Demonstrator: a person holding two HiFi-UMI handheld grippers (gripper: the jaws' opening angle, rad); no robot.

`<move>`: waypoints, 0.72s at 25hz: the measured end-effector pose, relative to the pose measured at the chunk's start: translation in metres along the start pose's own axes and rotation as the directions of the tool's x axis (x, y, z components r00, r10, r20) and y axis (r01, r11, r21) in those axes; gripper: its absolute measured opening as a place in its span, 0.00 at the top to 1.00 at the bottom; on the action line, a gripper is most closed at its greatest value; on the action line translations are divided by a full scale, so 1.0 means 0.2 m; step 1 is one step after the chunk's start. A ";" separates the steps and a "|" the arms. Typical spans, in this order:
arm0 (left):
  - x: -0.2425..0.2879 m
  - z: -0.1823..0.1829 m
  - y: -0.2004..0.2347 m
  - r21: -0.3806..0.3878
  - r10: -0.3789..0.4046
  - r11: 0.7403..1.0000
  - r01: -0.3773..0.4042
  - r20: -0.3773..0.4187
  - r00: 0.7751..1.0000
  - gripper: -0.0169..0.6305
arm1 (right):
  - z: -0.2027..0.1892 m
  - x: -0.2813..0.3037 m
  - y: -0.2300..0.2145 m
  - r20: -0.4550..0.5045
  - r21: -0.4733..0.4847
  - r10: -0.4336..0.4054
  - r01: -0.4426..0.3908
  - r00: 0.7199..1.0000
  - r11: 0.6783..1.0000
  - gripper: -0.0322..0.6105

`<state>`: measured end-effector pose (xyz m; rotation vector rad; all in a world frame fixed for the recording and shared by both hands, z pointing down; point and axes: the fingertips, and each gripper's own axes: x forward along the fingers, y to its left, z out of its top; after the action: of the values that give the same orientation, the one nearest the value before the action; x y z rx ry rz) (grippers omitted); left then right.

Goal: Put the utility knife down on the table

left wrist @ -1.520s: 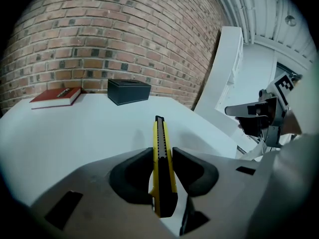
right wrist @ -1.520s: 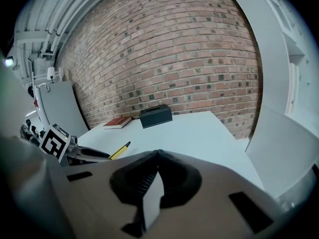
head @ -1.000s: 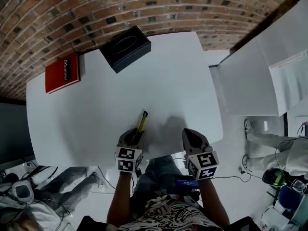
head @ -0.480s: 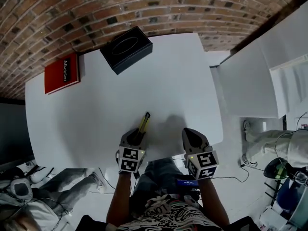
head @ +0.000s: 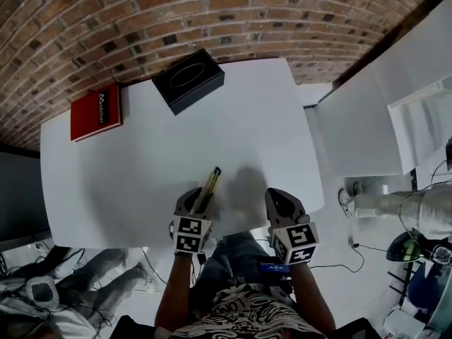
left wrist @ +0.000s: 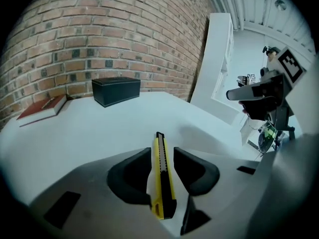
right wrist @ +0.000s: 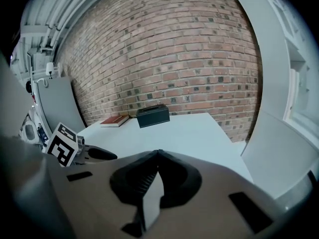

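white table (head: 141,154) bears black box (head: 188,80), red book (head: 97,110); left tongs (left wrist: 162,151) just opening around utility knife (head: 210,181), right tongs (right wrist: 157,154) closed.

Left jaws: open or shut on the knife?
Open. Left gripper jaws have just been opening; utility knife lies between them, gaps showing.

Both grippers side by side, pointing down.
Left gripper (head: 199,198) jaws just opened, utility knife (left wrist: 160,173) loose between; right gripper (head: 277,198) jaws together.
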<state>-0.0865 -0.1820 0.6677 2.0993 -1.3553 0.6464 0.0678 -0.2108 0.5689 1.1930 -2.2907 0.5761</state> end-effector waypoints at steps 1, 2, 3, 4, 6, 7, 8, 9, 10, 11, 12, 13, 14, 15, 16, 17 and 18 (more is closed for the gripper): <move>-0.02 0.03 0.00 0.002 0.005 1.000 -0.005 0.018 1.000 0.76 | 0.02 -0.01 0.01 0.010 -0.010 -0.003 0.003 1.000 1.000 0.95; -0.04 0.06 0.00 0.002 0.009 1.000 -0.009 0.037 0.999 0.76 | 0.04 -0.03 0.02 0.019 -0.022 -0.006 0.006 1.000 1.000 0.95; -0.07 0.08 0.00 0.001 0.012 1.000 -0.013 0.057 0.998 0.76 | 0.06 -0.05 0.02 0.028 -0.032 -0.008 0.009 1.000 0.999 0.95; -0.09 0.11 0.00 -0.002 0.017 1.000 -0.017 0.079 0.997 0.77 | 0.07 -0.06 0.03 0.036 -0.039 -0.010 0.012 0.999 0.999 0.95; -0.13 0.17 0.01 -0.004 0.030 1.000 -0.030 0.127 0.992 0.82 | 0.08 -0.09 0.03 0.051 -0.047 -0.019 0.021 0.999 0.999 0.95; -0.14 0.20 0.01 -0.003 0.036 0.999 -0.036 0.146 0.989 0.85 | 0.10 -0.10 0.03 0.065 -0.052 -0.023 0.027 0.998 0.998 0.95; -0.16 0.23 0.02 -0.002 0.041 0.999 -0.041 0.162 0.986 0.87 | 0.12 -0.11 0.04 0.081 -0.056 -0.026 0.030 0.996 0.998 0.95; -0.19 0.25 0.02 -0.002 0.045 0.999 -0.045 0.173 0.984 0.88 | 0.14 -0.13 0.05 0.095 -0.060 -0.026 0.032 0.995 0.998 0.95; -0.21 0.27 0.02 -0.003 0.047 0.999 -0.048 0.183 0.982 0.88 | 0.16 -0.14 0.06 0.105 -0.062 -0.025 0.032 0.994 0.998 0.95; -0.24 0.29 0.02 -0.007 0.049 0.999 -0.049 0.194 0.980 0.89 | 0.17 -0.15 0.08 0.114 -0.064 -0.024 0.031 0.993 0.997 0.95; -0.27 0.32 0.02 -0.011 0.051 0.999 -0.050 0.206 0.977 0.89 | 0.19 -0.16 0.09 0.122 -0.067 -0.022 0.030 0.992 0.997 0.95; -0.29 0.34 0.02 -0.015 0.053 0.999 -0.050 0.219 0.974 0.90 | 0.21 -0.17 0.11 0.130 -0.072 -0.019 0.029 0.991 0.997 0.95; -0.32 0.37 0.02 -0.018 0.054 0.999 -0.051 0.232 0.971 0.91 | 0.22 -0.17 0.13 0.138 -0.077 -0.015 0.026 0.990 0.997 0.95; -0.35 0.40 0.02 -0.019 0.055 0.998 -0.052 0.244 0.968 0.91 | 0.24 -0.18 0.15 0.147 -0.083 -0.010 0.022 0.989 0.996 0.95; -0.38 0.43 0.02 -0.018 0.056 0.998 -0.053 0.257 0.965 0.92 | 0.26 -0.18 0.17 0.157 -0.088 -0.003 0.017 0.988 0.996 0.95; -0.41 0.46 0.01 -0.017 0.056 0.998 -0.054 0.270 0.961 0.93 | 0.28 -0.19 0.20 0.167 -0.090 0.005 0.011 0.986 0.996 0.95; -0.44 0.48 0.01 -0.017 0.055 0.998 -0.053 0.283 0.957 0.93 | 0.29 -0.19 0.22 0.176 -0.092 0.012 0.005 0.984 0.996 0.95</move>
<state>-0.1112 -0.1901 0.5399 2.2179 -1.5704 0.3678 0.0371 -0.1968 0.4940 1.2391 -2.4377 0.3746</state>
